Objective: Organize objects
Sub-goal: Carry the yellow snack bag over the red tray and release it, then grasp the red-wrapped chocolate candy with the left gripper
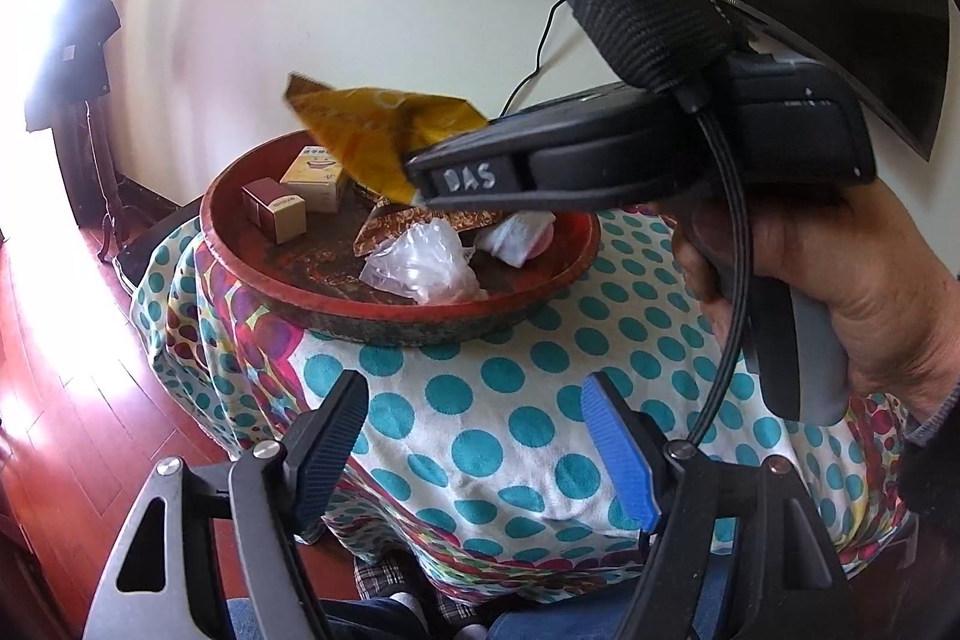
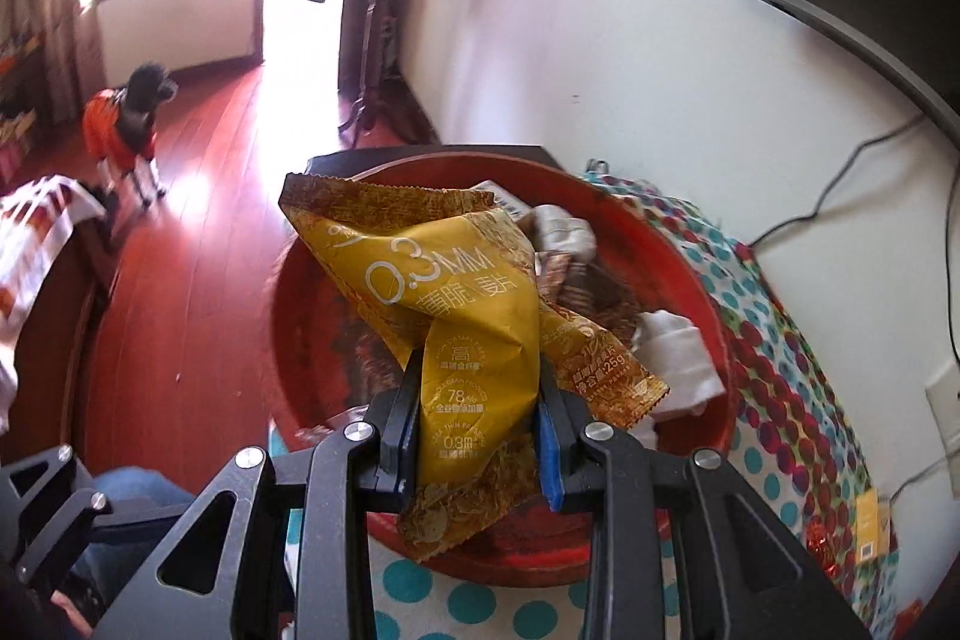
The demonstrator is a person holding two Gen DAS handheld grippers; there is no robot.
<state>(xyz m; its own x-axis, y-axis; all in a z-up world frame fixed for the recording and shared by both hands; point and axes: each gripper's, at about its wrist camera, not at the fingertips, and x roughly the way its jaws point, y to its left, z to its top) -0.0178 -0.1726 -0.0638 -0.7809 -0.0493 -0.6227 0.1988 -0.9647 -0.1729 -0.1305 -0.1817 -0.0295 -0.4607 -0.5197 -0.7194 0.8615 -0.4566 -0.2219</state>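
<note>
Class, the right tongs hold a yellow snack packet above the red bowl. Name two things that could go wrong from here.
1. The right tongs pinch only the lower part of the yellow snack packet; the crumpled foil may slip out.
2. The red bowl sits near the table's edge on a loose spotted cloth; a nudge might shift it toward the floor.

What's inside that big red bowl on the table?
The red bowl holds two small boxes, a clear plastic bag, a white wrapped item and brown patterned packets. The yellow snack bag, gripped above by the right fingers, hides part of the bottom.
</note>
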